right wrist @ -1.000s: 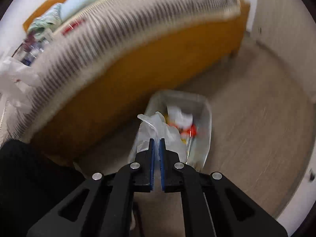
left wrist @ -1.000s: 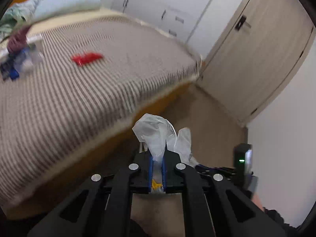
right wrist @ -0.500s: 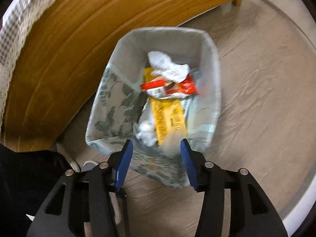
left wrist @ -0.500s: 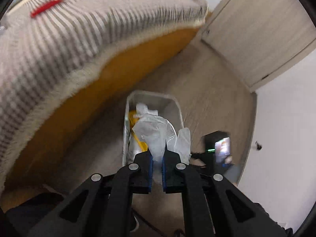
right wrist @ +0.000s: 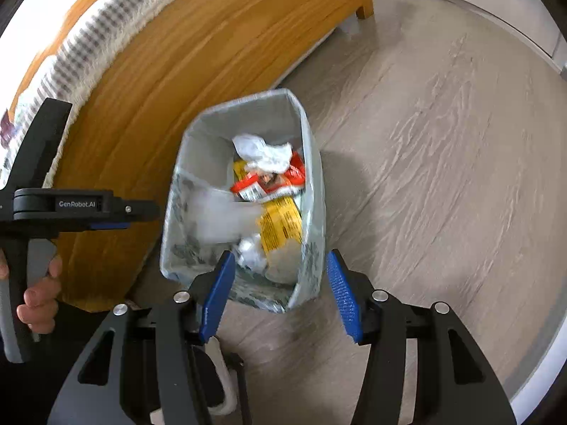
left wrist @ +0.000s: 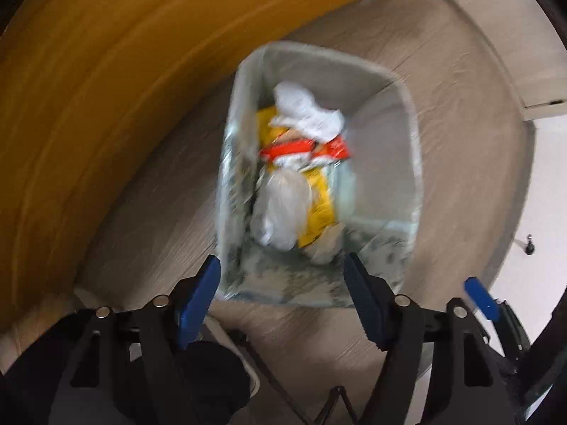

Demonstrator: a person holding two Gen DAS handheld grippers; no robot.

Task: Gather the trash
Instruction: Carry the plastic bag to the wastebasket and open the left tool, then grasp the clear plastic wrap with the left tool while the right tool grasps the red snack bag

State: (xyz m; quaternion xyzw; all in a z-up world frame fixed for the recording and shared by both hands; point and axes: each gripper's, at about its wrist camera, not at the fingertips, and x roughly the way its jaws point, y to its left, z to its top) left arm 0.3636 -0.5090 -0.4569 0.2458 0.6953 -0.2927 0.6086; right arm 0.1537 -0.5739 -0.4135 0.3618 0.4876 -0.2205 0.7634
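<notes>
Now the clear plastic bag lies inside the grey fabric trash bin, on the near-left of the heap, blurred in both views; in the right wrist view it is only a pale smear against the bin's left wall. Under and beside it sit a yellow wrapper, a red and white snack packet and, at the far end, a crumpled white tissue. A further pale scrap at the near end is too blurred to name.

Both claws stand wide apart and hold nothing. The left gripper hangs above the bin's near wall, with the bag just beyond its blue pads and between them, not touching. The right gripper hovers over the same near edge, the trash just ahead of it. In the right wrist view the left gripper's body shows at the left edge, cut off, with the person's left hand on its handle.

The bin stands on the grey wood-look floor, just beside the orange wooden bed frame to its left, which carries a striped bedspread. Motion blur smears much of the left wrist view.
</notes>
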